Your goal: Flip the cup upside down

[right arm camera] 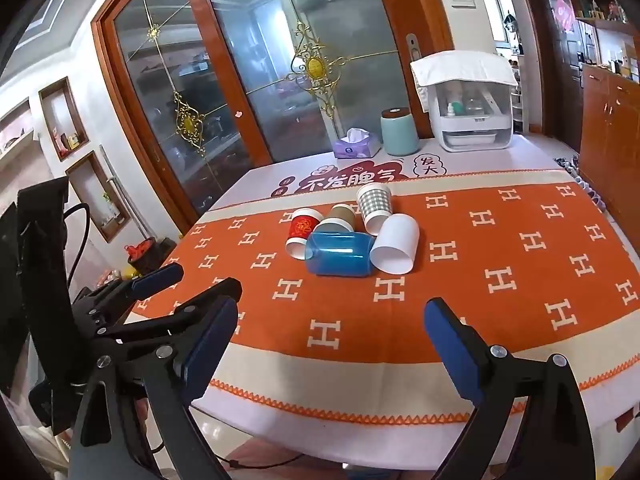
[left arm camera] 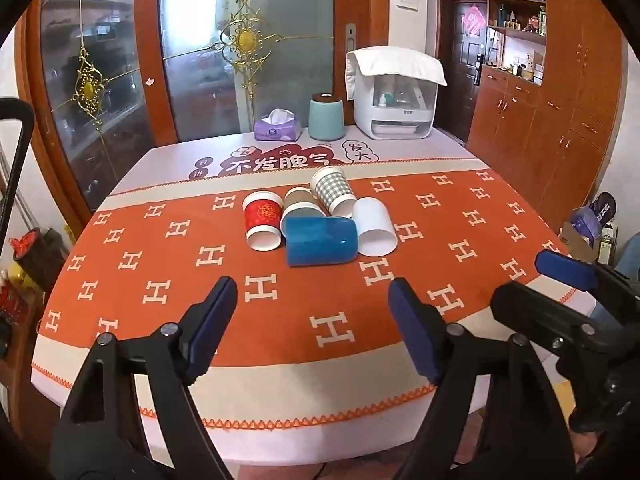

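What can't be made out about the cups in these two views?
- Brown cup: lower body hidden behind the blue cup, both views.
- Checked cup: mouth partly covered by the white cup.
- Red cup: gold motif too small to read.
- Blue cup: open end unclear through glare.

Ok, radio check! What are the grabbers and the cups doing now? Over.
Left hand-held gripper open, right hand-held gripper open, both short of the cups. Five cups on their sides; blue cup nearest. No cup flipped. Path clear.

Glossy translucent blue plastic cup (left arm camera: 321, 241) lies among matt paper cups (left arm camera: 375, 227) on a woven cloth table runner (left arm camera: 160, 264).
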